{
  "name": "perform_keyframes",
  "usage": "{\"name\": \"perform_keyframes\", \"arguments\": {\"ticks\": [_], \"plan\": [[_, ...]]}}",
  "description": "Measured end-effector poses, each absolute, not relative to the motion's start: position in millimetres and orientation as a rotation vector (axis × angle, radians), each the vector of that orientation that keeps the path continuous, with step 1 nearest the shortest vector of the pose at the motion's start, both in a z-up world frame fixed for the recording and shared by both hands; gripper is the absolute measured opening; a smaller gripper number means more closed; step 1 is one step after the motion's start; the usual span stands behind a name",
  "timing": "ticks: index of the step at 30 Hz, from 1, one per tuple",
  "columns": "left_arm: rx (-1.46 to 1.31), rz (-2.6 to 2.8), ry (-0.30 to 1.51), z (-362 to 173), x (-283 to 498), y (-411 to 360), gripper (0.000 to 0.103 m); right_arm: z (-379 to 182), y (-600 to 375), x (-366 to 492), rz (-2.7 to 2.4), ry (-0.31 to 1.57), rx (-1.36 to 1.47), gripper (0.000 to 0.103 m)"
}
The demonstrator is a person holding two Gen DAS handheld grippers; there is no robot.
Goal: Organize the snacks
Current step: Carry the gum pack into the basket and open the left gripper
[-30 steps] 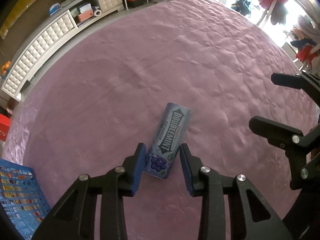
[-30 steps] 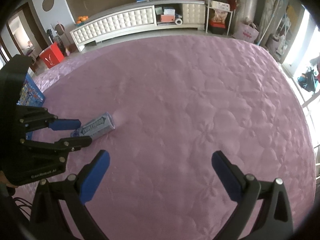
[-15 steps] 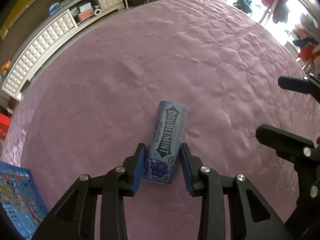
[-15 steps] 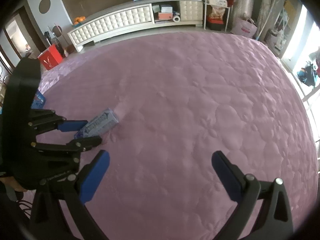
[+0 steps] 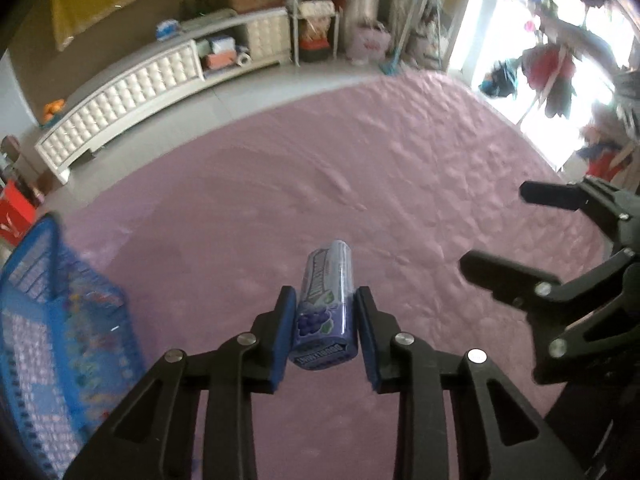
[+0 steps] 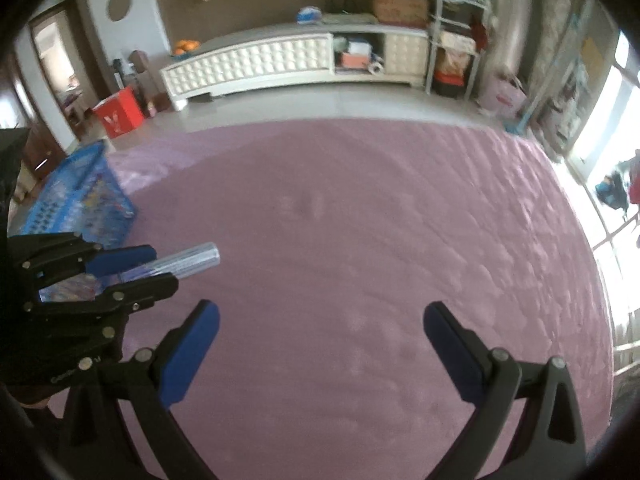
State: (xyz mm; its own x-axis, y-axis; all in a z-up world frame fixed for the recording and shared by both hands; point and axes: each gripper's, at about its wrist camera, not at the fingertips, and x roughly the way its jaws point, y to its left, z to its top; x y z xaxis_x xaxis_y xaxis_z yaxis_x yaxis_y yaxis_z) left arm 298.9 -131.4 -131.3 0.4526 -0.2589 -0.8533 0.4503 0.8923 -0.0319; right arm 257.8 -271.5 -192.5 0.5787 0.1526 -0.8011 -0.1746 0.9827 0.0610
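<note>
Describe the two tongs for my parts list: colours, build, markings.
Both the left tongs and the right tongs have black, open-framed plastic fingers joined with silver rivets and tipped with flat blue pads. White lettering runs along the left one's black body, too blurred to read. No cables or sleeves show.

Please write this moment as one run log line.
left gripper: closing on purple Doublemint gum pack, off pink quilted cover | right gripper: open, empty | blue plastic basket: at left
</note>
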Motion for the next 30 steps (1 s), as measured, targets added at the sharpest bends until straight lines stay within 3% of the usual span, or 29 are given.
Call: {"name": "perform_keyframes", "arguments": {"ticks": [12,21,30], "plan": [[0.082,-0.309,0.907,-82.0,264.8,3.5,0.028,-152.7,-158.9,252.5,0.324,0.855,-0.126,0.103],[-0.014,-0.205,0.94,-96.0,263.8,100.1,0.027,-160.0,-81.0,258.9,0.419,0.86,-0.204,0.103],[-0.025,-0.203,0.985,-118.8,270.9,124.5,0.027,-174.9,-40.8,272.2,0.456,0.896,-0.231,0.103]]}}
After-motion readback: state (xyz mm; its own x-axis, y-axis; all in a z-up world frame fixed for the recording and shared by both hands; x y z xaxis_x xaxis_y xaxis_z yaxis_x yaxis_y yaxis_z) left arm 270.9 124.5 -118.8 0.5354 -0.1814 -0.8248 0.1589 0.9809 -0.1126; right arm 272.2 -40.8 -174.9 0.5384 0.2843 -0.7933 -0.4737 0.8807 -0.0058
